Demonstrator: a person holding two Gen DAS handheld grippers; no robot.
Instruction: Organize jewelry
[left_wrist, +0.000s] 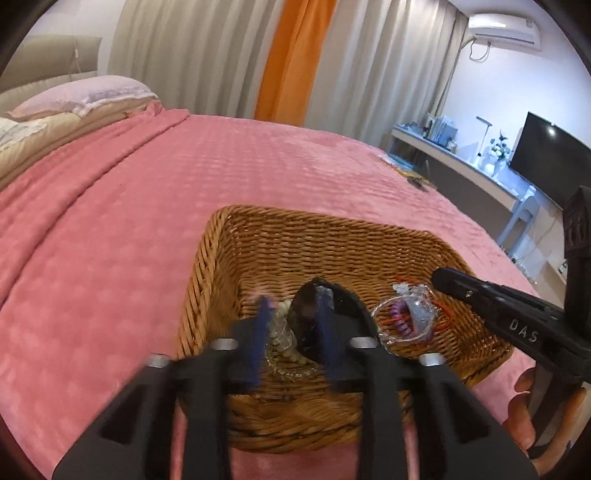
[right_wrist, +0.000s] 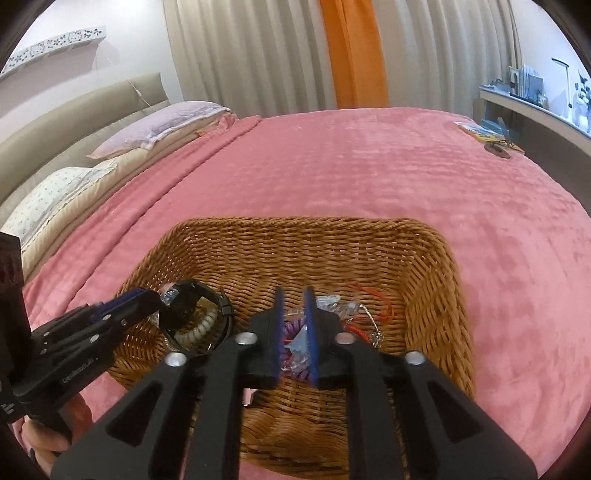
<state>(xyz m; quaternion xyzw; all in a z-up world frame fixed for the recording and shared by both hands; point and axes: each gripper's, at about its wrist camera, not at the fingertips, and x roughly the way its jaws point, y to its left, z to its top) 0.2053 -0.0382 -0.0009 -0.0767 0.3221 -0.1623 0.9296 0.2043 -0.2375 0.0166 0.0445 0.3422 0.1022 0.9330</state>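
Left claw (left_wrist: 291, 317) part open over the wicker basket (left_wrist: 303, 236), black round case (left_wrist: 306, 314) and cream coil tie (left_wrist: 284, 332) between its pads, contact unclear. Right claw (right_wrist: 294, 332) narrowly open around purple coil (right_wrist: 290, 345), red cord (right_wrist: 376, 299) at 2 o'clock. Basket sits on pink bed (right_wrist: 369, 166).

Both grippers point downward. The left gripper (left_wrist: 291, 314) has its jaws parted; the right gripper (right_wrist: 295, 317), at its three o'clock, stands narrowly parted.
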